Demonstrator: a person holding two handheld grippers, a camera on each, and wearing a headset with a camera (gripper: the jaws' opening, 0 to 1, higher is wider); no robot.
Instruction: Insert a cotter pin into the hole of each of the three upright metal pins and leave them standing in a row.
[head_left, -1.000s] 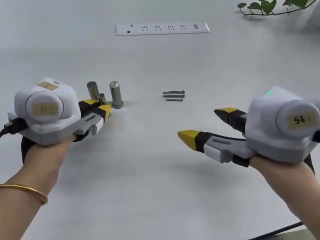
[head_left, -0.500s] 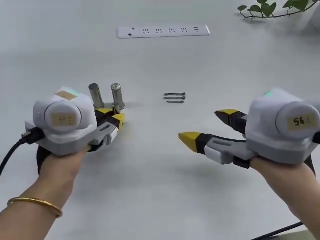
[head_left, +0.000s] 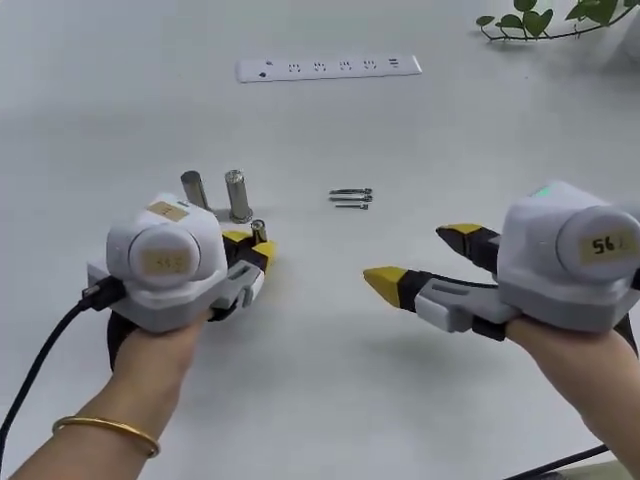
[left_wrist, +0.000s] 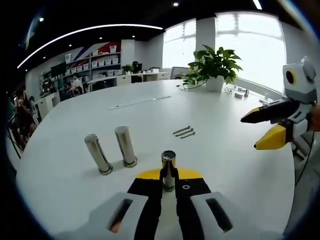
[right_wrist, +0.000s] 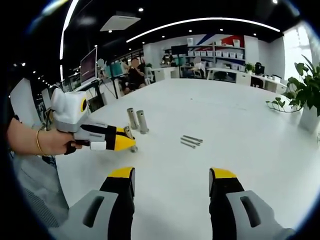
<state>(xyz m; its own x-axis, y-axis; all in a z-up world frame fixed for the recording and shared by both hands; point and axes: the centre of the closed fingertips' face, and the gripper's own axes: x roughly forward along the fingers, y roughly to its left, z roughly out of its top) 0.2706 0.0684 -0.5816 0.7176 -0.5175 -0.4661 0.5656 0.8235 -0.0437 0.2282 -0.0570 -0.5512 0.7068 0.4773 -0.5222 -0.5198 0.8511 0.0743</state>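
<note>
Jaws clamped on one metal pin (left_wrist: 168, 165), the left gripper (left_wrist: 168, 176) has drawn it clear of the two standing pins (head_left: 237, 195) it stood beside a second ago. The right gripper (head_left: 421, 256), jaws spread and empty, waits near the three cotter pins (head_left: 350, 196) on the white table (head_left: 320, 380), likely ahead of a first insertion.

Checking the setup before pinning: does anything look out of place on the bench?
One metal pin sits clamped in the left tool, apart from the two upright pins; the cotter pins lie neatly together.
</note>
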